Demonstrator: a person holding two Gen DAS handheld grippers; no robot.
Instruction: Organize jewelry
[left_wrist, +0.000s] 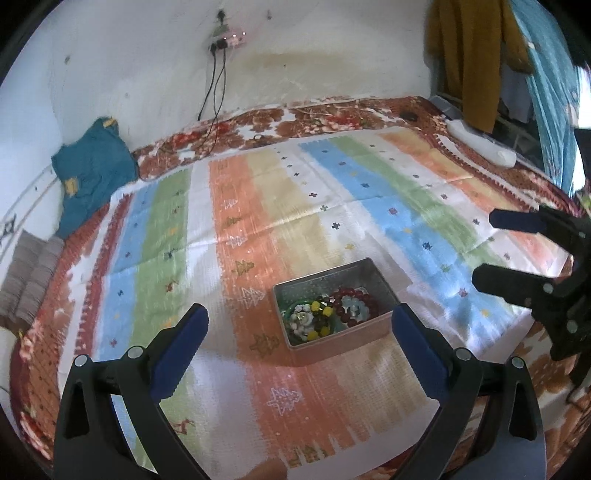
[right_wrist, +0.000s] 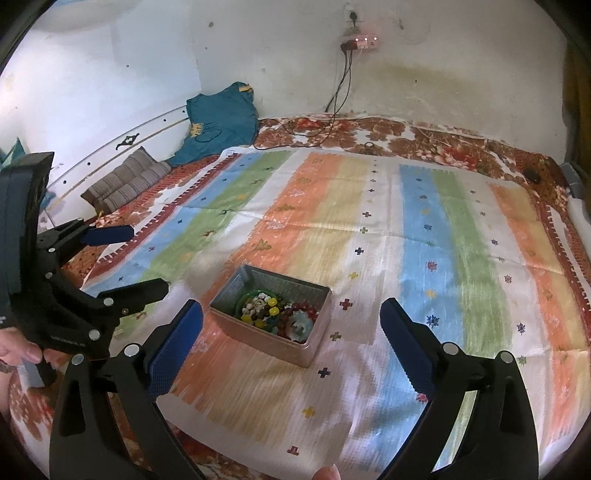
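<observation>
A grey metal box (left_wrist: 376, 275) sits on the striped cloth; it also shows in the right wrist view (right_wrist: 255, 278). Inside lie a dark red bead bracelet (left_wrist: 356, 301), yellow and dark beads (left_wrist: 320, 314), and a green bangle with pale beads (left_wrist: 299, 317). In the right wrist view the red beads (right_wrist: 304, 308) and yellow beads (right_wrist: 267, 308) show too. My left gripper (left_wrist: 301, 334) is open and empty, just short of the box. My right gripper (right_wrist: 291, 330) is open and empty, near the box's front. Each gripper shows in the other's view, the right (left_wrist: 484, 247) and the left (right_wrist: 147, 260).
The striped cloth (left_wrist: 236, 206) covers a floral bedspread (left_wrist: 332, 118) on a bed against a white wall. A teal garment (left_wrist: 92, 166) and striped cushions (right_wrist: 125, 181) lie at the left. Charger cables (left_wrist: 214, 92) hang from a wall socket. Clothes (left_wrist: 469, 55) hang at the right.
</observation>
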